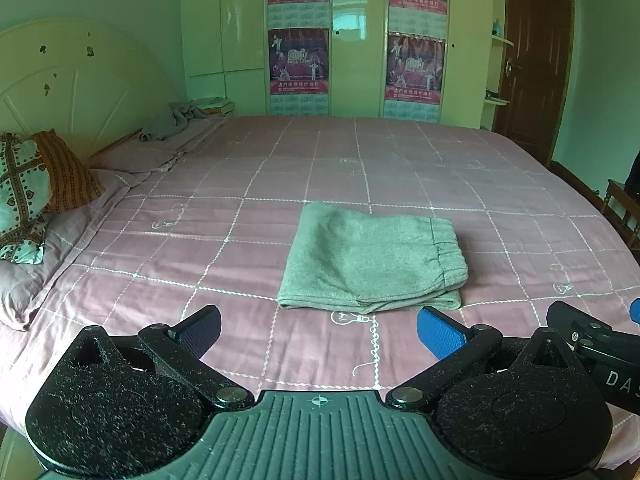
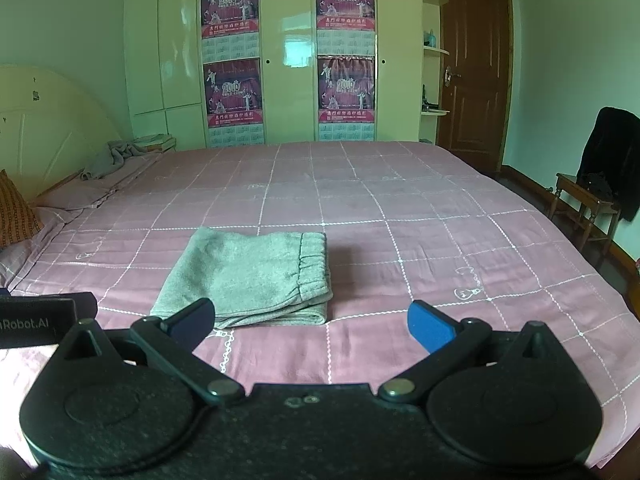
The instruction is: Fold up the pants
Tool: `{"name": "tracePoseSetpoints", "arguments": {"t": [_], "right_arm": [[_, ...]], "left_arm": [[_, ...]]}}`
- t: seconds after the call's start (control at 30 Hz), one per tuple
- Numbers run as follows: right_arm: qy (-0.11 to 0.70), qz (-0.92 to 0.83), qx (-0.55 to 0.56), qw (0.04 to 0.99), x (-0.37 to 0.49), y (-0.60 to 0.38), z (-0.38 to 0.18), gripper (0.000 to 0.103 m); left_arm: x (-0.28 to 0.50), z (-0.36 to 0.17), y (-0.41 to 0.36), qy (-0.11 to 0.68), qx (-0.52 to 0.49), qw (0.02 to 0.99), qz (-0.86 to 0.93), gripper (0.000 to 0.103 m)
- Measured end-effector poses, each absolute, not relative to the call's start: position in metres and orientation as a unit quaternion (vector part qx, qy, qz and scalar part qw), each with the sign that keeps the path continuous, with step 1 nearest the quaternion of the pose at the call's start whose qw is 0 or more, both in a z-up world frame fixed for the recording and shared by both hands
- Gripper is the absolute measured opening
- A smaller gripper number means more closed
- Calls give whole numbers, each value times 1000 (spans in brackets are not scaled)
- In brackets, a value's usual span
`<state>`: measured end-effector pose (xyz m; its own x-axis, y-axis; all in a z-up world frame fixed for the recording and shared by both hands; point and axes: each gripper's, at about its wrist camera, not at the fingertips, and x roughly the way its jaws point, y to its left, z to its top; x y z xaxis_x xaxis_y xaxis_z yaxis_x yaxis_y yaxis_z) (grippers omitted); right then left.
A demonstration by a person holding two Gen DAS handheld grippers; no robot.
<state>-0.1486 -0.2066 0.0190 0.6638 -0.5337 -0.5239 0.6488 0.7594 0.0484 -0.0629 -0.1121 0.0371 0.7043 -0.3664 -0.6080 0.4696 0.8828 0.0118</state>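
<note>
In the left wrist view, the gray pants (image 1: 372,258) lie folded on the pink bed (image 1: 240,168), waistband to the right. The left gripper (image 1: 319,326) has its fingers wide and holds nothing. In the right wrist view, the right gripper (image 2: 311,321) is also spread wide and empty, just before the pants (image 2: 248,276).

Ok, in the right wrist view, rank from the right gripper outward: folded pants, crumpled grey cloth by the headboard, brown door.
1. Folded pants: just ahead of the right gripper, slightly left.
2. Crumpled grey cloth: far left, by the headboard.
3. Brown door: beyond the bed, right.
</note>
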Motion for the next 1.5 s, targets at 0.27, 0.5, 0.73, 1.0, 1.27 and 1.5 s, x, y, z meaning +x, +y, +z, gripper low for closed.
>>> {"name": "tracePoseSetpoints", "arguments": {"t": [0.27, 0.5, 0.73, 1.0, 1.27, 1.5], "right_arm": [[247, -327, 116, 905, -147, -207, 19, 103], [250, -325, 121, 904, -142, -210, 17, 103], [250, -325, 120, 904, -141, -211, 17, 103], [253, -324, 119, 904, -137, -210, 17, 103], [256, -323, 121, 903, -135, -211, 16, 103], [258, -324, 120, 902, -133, -212, 16, 103]], "left_arm": [[-60, 36, -113, 312, 82, 919, -228, 103], [-57, 35, -115, 313, 84, 918, -228, 103], [-55, 33, -116, 314, 84, 918, -228, 103], [-53, 32, -117, 316, 84, 917, -227, 103], [-51, 29, -120, 319, 85, 917, -225, 103], [-50, 28, -120, 316, 82, 917, -231, 103]]}}
